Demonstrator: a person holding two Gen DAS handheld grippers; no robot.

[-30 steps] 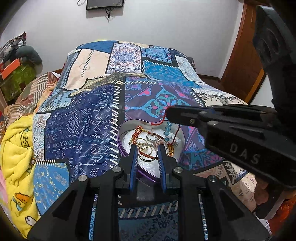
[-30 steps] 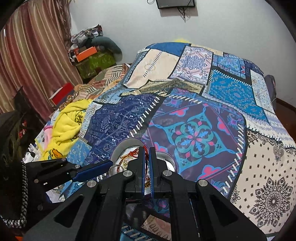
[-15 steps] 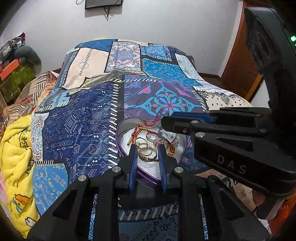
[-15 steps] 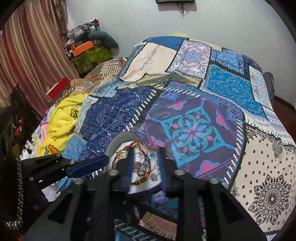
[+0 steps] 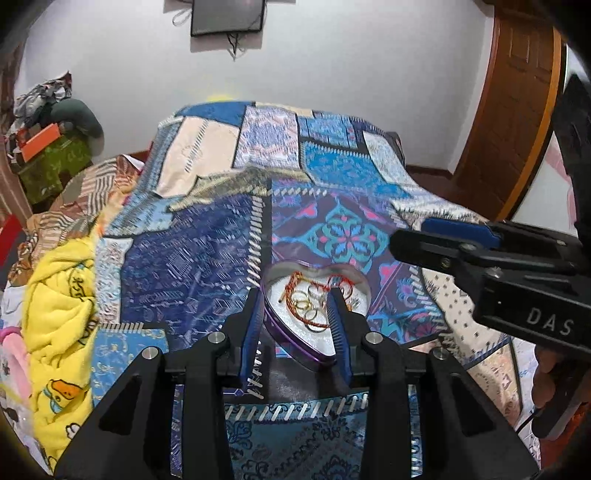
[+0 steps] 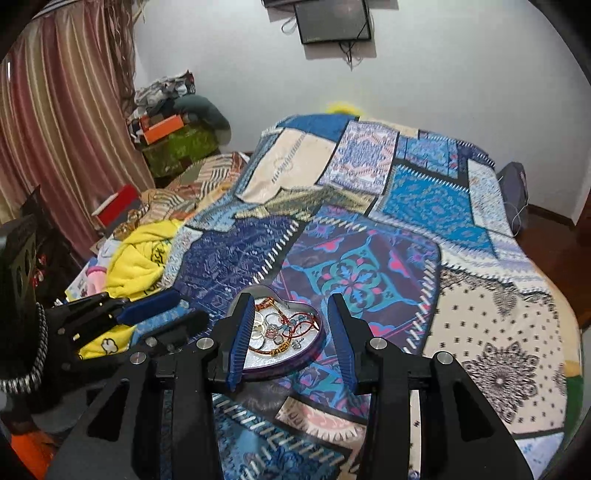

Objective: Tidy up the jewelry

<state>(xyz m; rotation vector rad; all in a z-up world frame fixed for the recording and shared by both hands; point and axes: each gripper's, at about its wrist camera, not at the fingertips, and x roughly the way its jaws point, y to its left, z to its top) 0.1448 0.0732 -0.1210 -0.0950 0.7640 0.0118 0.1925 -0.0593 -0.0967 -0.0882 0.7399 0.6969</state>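
With both the left gripper and right gripper fingers wide and empty, I judge the light, tangle-prone jewelry in the heart-shaped tin on the bed best pinched by one bangle rim.

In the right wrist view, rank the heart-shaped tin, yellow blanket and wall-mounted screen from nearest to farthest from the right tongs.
1. Heart-shaped tin: on the bedspread, directly between the open right tongs.
2. Yellow blanket: off to the left, at the bed's edge.
3. Wall-mounted screen: on the far wall, top centre.

Patchwork-covered bed with heart-shaped jewelry tin and yellow blanket.
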